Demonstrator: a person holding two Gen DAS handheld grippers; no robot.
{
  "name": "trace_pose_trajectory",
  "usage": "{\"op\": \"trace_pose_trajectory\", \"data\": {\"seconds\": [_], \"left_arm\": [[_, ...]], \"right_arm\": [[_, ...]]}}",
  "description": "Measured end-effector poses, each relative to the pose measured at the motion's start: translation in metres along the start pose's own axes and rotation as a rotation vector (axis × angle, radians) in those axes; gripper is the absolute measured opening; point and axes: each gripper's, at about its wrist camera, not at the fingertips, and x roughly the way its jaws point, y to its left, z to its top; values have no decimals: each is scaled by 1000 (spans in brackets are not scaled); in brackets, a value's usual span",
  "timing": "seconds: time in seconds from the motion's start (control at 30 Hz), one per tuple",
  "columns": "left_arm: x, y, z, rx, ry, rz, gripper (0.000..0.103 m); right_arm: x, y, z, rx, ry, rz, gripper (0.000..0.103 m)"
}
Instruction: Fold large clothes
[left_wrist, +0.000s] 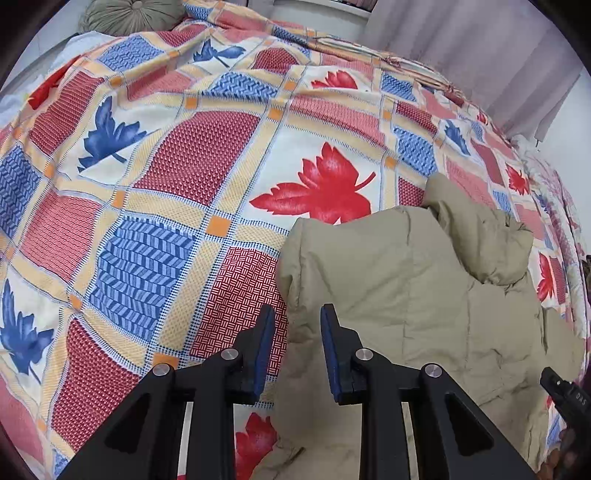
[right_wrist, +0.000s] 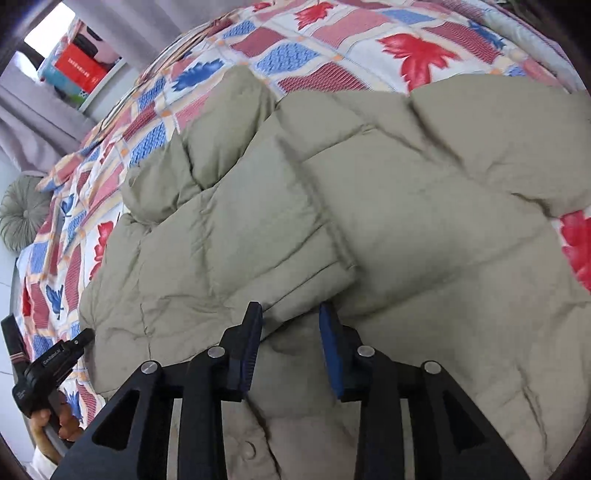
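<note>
Folding is partly done, we judge. Through the left wrist camera we are seeing the left gripper (left_wrist: 297, 332) with its pads slightly apart and clamping nothing; the beige puffer jacket (left_wrist: 406, 280) is lying just ahead and right of the fingers on the leaf-print bedspread (left_wrist: 166, 177).

Through the right wrist camera we are watching the right gripper (right_wrist: 291, 332), fingers parted and empty, hovering at a sleeve cuff (right_wrist: 317, 280) folded across the jacket's body. Further folds are remaining.

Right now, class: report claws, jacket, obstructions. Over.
Left claw open over jacket edge, empty. Right claw open above folded sleeve. Jacket flat on bedspread. Nothing obstructing.
</note>
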Motion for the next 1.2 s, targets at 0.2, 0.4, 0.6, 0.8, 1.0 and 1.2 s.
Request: {"op": "trace_pose_trajectory", "data": {"seconds": [0.2,0.4,0.6,0.8,1.0,1.2], "left_arm": [[16,-20,-26,71,51,80,28],[40,-25,-51,90,67,161,28],[13,-41,-48,147,58,186,28],[-17,-72,-63,192,74,140,28],[-29,-116,-90,216,117,80,28],[-30,-158,-111,225,162,32,28]], "right_arm": [[-8,26,23,-154,-38,65,35],[55,29,16,-165,86,0,25],[32,5,12,-101,103,79,26],[-2,-28,5,-11,150,176,28],[-24,-61,-9,67,178,190,35],[-40,-93,-13,116,183,185,35]]}}
